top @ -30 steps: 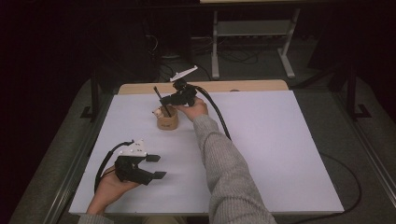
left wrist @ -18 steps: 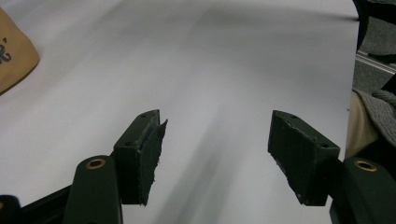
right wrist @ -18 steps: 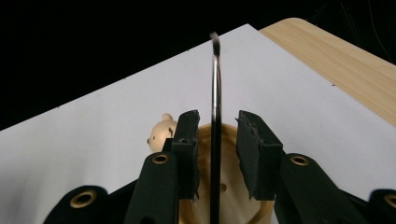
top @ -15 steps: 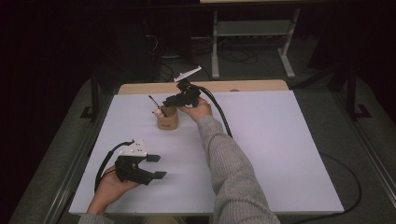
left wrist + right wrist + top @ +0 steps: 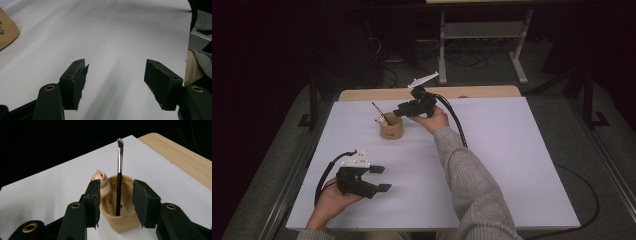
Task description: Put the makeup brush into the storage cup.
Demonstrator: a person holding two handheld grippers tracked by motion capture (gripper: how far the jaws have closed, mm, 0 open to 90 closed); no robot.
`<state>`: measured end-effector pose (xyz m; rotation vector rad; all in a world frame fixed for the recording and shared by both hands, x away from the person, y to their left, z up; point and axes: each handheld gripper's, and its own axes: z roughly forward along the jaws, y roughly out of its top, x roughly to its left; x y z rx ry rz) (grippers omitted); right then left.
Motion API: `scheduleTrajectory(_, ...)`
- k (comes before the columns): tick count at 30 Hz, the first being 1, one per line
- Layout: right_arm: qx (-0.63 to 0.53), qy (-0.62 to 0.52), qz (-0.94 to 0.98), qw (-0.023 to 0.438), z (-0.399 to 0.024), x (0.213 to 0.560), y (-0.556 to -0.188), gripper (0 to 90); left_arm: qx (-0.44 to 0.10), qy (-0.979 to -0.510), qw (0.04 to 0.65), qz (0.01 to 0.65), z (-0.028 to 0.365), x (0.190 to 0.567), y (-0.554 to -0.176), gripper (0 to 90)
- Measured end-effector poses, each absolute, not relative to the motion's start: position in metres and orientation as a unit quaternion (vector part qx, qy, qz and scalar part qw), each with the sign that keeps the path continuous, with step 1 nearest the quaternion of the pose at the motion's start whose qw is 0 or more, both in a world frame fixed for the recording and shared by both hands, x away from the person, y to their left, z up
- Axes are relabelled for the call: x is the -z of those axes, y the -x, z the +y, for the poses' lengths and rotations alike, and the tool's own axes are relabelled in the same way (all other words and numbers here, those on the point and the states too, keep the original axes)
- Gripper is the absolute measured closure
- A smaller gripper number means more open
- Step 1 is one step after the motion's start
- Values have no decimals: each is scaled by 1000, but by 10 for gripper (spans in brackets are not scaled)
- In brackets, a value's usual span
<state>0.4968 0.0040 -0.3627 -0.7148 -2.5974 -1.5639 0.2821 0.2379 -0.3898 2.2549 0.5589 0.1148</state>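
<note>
High view: right gripper (image 5: 404, 108) is hovering just beside the tan holder cup (image 5: 391, 127) at the far middle of the white table (image 5: 512, 165), its jaws having just been opening, while the left gripper (image 5: 379, 177) is idling near the front edge. Left gripper view: jaws are gaping wide over bare table, gripping nothing. Right gripper view: jaws are standing partly open either side of the makeup brush (image 5: 119, 180), not pressing it (brush is standing in the cup beside a small bear figure (image 5: 101, 182)), so I'm reading this as release after placement; next move is calling for a straight pull-back without tipping the cup.
</note>
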Motion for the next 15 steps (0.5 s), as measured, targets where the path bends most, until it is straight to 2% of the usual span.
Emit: scheduleTrajectory(15, 507, 227, -832, 2, -22, 358, -480, 511, -50, -889, 398, 221, 235, 390, -285, 302)
